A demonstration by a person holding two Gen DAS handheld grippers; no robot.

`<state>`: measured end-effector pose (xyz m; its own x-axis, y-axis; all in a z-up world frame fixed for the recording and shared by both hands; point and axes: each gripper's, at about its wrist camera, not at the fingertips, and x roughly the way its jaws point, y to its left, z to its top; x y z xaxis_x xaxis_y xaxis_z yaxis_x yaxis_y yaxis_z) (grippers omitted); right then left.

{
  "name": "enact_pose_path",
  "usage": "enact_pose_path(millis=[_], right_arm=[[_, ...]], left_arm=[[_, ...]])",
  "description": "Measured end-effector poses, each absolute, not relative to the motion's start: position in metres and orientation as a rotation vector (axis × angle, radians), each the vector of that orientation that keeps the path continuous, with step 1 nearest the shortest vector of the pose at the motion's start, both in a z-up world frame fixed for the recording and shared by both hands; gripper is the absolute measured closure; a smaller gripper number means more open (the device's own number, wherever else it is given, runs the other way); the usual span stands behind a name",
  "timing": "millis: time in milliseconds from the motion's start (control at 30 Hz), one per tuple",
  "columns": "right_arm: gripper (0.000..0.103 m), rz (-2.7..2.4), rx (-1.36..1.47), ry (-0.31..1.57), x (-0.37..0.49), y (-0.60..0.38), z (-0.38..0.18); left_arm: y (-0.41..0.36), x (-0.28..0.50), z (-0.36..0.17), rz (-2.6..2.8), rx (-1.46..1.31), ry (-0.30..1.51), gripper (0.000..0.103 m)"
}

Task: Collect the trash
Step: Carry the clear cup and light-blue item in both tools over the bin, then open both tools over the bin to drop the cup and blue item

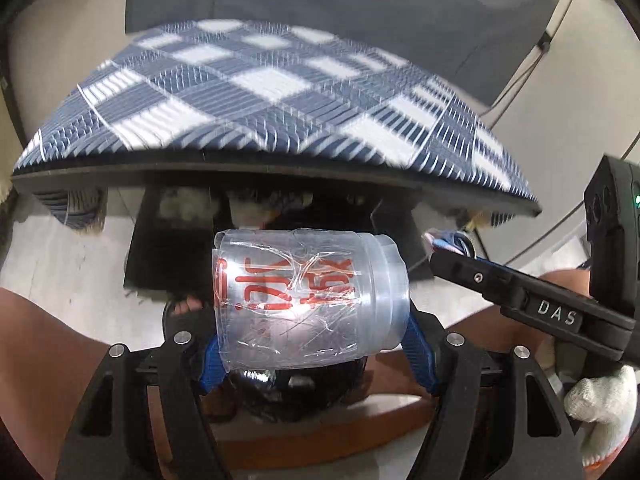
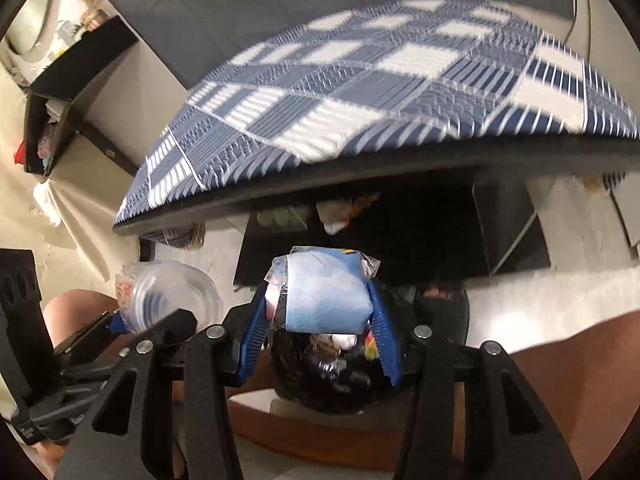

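My left gripper is shut on a crumpled clear plastic cup with red lettering, held sideways between the blue fingers. The cup also shows in the right wrist view. My right gripper is shut on a light blue plastic-wrapped packet. Both grippers hang just above a black-lined trash bin that holds wrappers; it also shows under the cup in the left wrist view. The right gripper's body sits to the right of the cup.
A table with a blue and white checked cloth stands ahead, its dark edge above the grippers. A black box sits under it. A black shelf is at the left. Bare legs flank the bin.
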<state>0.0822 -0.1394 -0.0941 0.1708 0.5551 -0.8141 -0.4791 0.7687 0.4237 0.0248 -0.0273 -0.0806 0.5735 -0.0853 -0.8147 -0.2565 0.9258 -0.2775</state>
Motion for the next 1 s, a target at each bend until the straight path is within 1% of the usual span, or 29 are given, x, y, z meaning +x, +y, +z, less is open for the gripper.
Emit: enact_pose_path(millis=[267,567,733,1000], right_arm=[[0.054,0.731,0.142,1.379,0.097,-0.135,-0.131],[0.054,0.694,0.192,1.565,0.112,-0.124,-0.174],[0.054,0.672,0.218,1.633,0.119,-0.12,-0.191],[0.054,0.672,0.223,1.664,0.122,-0.116,-0.197]], left_arm=[[-0.022,0.03,-0.102,0.102,-0.403,1.045,0.034],[-0.006,0.045,-0.136,0.051,-0.529,1.178,0.034],[0.0,0.051,-0.152,0.05,-0.558,1.228,0.034],[-0.001,0.058,-0.168,0.049,-0.561,1.285,0.033]])
